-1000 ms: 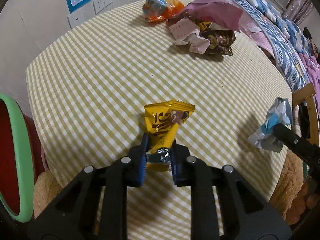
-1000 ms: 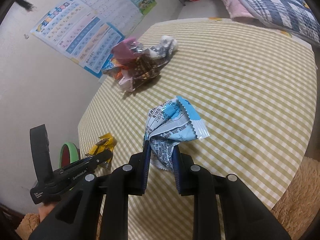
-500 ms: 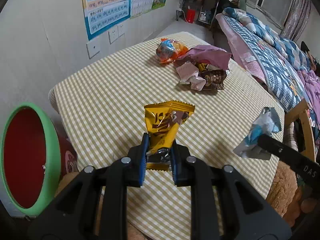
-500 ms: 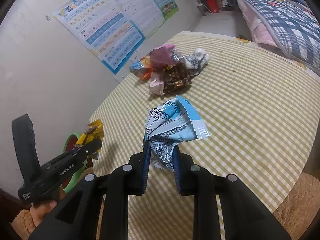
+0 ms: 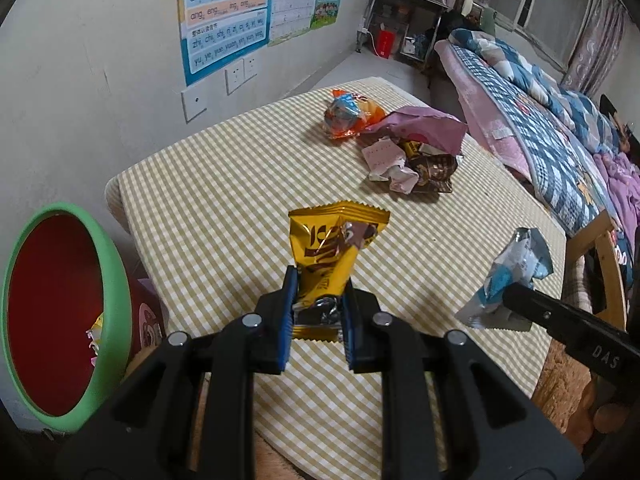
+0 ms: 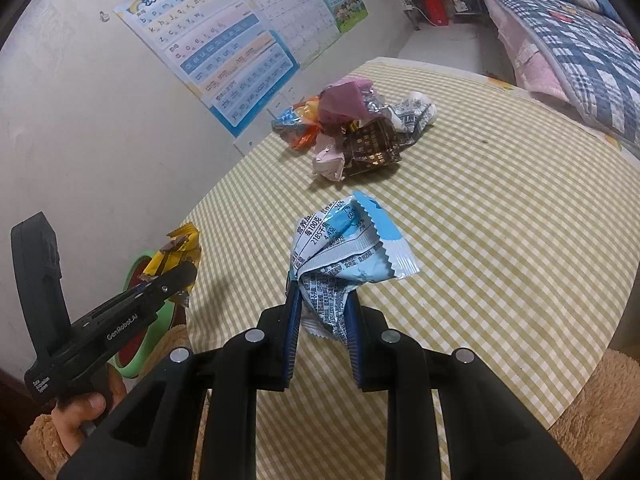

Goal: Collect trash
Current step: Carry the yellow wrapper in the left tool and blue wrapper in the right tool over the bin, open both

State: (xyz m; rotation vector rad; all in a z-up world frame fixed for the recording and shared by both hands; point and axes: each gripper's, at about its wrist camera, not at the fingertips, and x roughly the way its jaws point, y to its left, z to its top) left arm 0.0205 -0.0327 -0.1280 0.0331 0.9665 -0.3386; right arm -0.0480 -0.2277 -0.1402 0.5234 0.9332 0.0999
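Beside the checked table (image 5: 224,208), your green-rimmed bin (image 5: 116,280) holds some scraps; a wrapper pile (image 5: 404,152) waits mid-table. Your left gripper (image 5: 318,316) clamps a yellow wrapper (image 5: 332,244), your right gripper (image 6: 322,320) a blue packet (image 6: 348,252), both above the table's near edge.

"GenRobot.AI" marks the left gripper (image 6: 168,280); pinyin syllables "zhi, chi, shi" line the wall poster (image 5: 224,16).

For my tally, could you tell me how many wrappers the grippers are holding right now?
2: a yellow wrapper in the left gripper, a blue-white wrapper in the right gripper.
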